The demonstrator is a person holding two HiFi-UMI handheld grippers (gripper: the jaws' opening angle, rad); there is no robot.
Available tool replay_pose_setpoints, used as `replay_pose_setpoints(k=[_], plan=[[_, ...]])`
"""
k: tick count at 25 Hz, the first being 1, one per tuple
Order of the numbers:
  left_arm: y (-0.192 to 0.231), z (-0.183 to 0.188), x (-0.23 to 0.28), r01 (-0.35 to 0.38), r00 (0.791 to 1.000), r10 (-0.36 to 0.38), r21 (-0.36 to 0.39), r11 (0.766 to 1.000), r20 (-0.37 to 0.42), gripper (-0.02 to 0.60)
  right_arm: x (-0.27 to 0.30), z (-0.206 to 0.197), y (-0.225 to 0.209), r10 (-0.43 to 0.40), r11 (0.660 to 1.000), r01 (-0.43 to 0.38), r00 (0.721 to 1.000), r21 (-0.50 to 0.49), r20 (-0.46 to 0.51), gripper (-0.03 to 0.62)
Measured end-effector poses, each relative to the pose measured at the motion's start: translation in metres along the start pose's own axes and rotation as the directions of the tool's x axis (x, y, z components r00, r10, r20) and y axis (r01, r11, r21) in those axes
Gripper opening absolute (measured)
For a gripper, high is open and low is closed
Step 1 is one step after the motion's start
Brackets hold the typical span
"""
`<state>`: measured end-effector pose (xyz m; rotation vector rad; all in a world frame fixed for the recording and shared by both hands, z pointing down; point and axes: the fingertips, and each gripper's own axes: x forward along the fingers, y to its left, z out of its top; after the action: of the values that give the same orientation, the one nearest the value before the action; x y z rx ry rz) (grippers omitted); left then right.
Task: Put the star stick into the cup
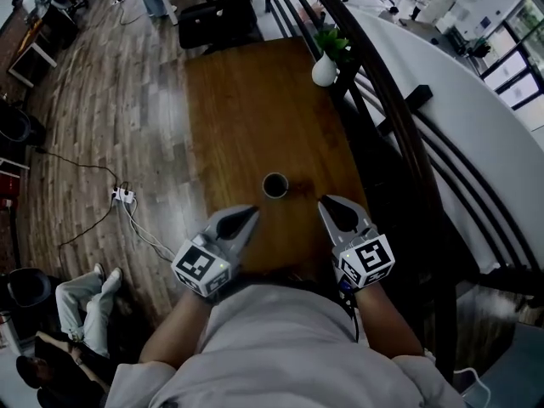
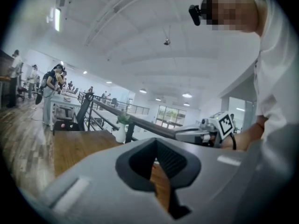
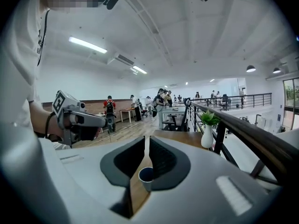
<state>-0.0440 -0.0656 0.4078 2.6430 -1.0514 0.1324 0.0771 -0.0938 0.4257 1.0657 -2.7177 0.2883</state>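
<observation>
The cup (image 1: 274, 185) stands on the table (image 1: 246, 117), just beyond the left tongs (image 1: 249, 216) and right tongs (image 1: 326, 204). A vase (image 1: 323, 70) sits at its far right edge, beside the railing (image 1: 401, 126).

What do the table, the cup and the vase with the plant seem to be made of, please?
The table looks like wood or wood veneer: brown, visible grain, slight sheen. The cup is dark and thin-walled, perhaps paper or plastic; the look leaves it open. The vase is white, smooth and glossy, probably glazed ceramic.
</observation>
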Motion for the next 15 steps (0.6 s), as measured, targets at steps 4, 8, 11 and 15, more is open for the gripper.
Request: replay_pose_setpoints(k=[4,8,11,15], plan=[[-0.012,0.012,-0.004,-0.006,1.0,0.006,0.004,1.0,0.021,0.003,-0.013,0.017,0.012,0.032,0.999,-0.032,0.999,-0.003,0.026,0.02],[-0.029,0.027,-0.009,0.003,0.999,-0.004,0.025,1.0,0.043,0.003,-0.032,0.036,0.021,0.036,0.999,-0.035,0.998,-0.019,0.059,0.006],[-0.039,0.036,-0.013,0.006,0.998,-0.008,0.041,0.999,0.06,0.003,-0.047,0.048,0.028,0.047,0.999,-0.046,0.995,-0.016,0.091,0.006],[-0.054,0.039,-0.014,-0.016,0.999,0.01,0.176,0.984,0.034,0.003,-0.056,0.053,0.032,0.059,0.997,-0.055,0.994,-0.05,0.096,0.006]])
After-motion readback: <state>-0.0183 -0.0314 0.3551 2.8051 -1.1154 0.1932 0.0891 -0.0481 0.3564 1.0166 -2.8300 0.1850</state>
